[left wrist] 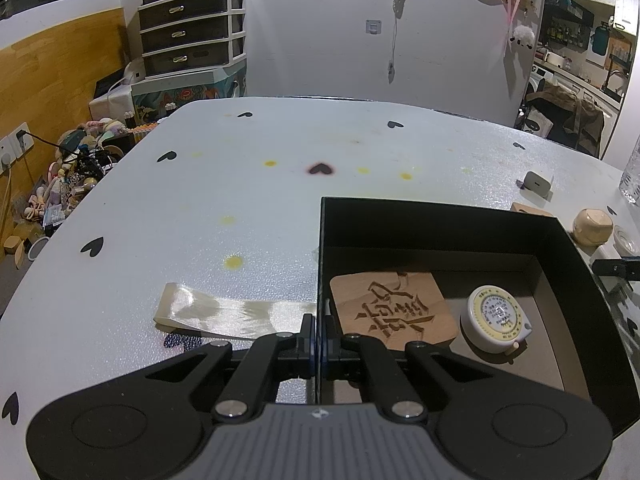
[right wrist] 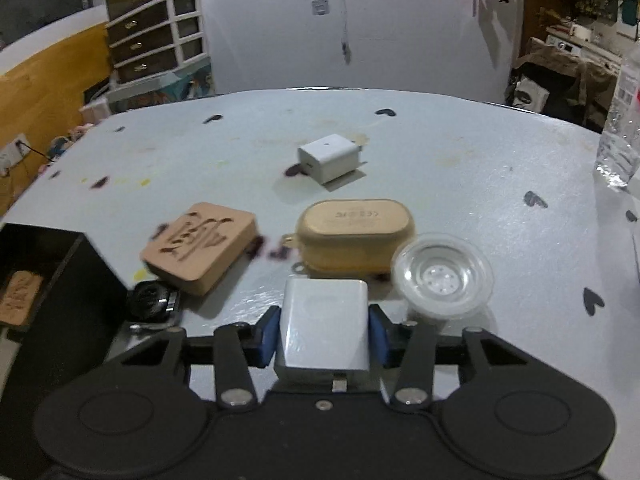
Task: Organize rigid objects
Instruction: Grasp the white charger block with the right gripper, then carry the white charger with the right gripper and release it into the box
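Observation:
A black open box (left wrist: 560,232) stands on the table and holds a carved wooden coaster (left wrist: 394,310) and a round white tape measure (left wrist: 496,318). My left gripper (left wrist: 319,336) is shut on the box's left wall. My right gripper (right wrist: 323,332) is shut on a white charger block (right wrist: 324,324), just above the table. Ahead of it lie a second wooden coaster (right wrist: 200,250), a tan oval case (right wrist: 356,234), a clear round lid (right wrist: 442,276), another white charger (right wrist: 330,158) and a black watch-like item (right wrist: 154,302). The box also shows at the left of the right wrist view (right wrist: 52,272).
A strip of clear tape (left wrist: 232,314) lies left of the box. A grey small case (left wrist: 538,182) lies beyond the box. A clear water bottle (right wrist: 622,128) stands at the far right. A drawer unit (left wrist: 192,28) and floor clutter (left wrist: 68,184) are off the table's left.

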The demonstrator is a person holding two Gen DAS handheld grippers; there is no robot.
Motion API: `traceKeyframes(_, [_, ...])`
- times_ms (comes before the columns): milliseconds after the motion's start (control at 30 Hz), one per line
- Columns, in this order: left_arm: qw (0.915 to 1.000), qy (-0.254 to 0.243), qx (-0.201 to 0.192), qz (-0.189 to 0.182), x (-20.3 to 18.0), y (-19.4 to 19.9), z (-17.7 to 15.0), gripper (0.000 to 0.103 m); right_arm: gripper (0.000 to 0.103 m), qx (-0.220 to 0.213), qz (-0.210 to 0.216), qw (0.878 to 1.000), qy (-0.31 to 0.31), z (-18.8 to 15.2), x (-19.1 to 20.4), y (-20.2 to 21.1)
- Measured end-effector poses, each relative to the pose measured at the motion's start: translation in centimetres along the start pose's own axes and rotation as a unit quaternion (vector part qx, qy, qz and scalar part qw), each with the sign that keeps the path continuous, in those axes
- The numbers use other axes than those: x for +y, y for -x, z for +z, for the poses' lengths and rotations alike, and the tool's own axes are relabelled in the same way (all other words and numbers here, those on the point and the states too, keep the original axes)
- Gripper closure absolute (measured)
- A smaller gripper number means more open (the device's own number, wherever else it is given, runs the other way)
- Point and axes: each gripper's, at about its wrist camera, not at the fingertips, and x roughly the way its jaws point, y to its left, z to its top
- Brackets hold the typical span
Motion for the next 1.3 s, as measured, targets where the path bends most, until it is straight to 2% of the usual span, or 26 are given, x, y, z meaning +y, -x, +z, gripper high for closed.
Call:
traceKeyframes(100, [1.0, -0.001, 0.0, 0.0, 0.1, 0.0, 0.1, 0.101, 0.056, -0.014, 0.024, 1.0, 0.014, 0.0, 1.0, 1.7])
traceKeyframes(200, [1.0, 0.0, 0.001, -0.002, 0.2, 0.0, 0.1, 0.101, 0.056, -0.032, 0.072, 0.996, 0.035, 0.4, 2.8, 3.9])
traceKeyframes(333, [1.0, 0.0, 0.001, -0.003, 0.2, 0.0, 0.1, 0.101, 0.056, -0.05, 0.142, 0.986, 0.077, 0.9, 6.2, 6.7])
traceKeyframes(500, [1.0, -0.003, 0.002, -0.002, 0.1, -0.1, 0.2, 0.101, 0.056, -0.038, 0.206, 0.969, 0.128, 1.4, 10.8, 7.8])
traceKeyframes(867, [1.0, 0.001, 0.005, -0.003, 0.2, -0.2, 0.5, 0.101, 0.056, 0.057, 0.258, 0.944, 0.199, -0.4, 20.1, 3.2])
traceKeyframes(1067, [0.9999, 0.01, 0.008, -0.008, 0.5, -0.4, 0.5, 0.1, 0.056, 0.08, 0.261, 0.94, 0.206, -0.9, 23.1, 1.3])
traceKeyframes(1300, [0.9997, 0.017, 0.012, -0.012, 0.5, -0.5, 0.6, 0.1, 0.056, 0.088, 0.269, 0.937, 0.203, -1.1, 25.4, 0.4])
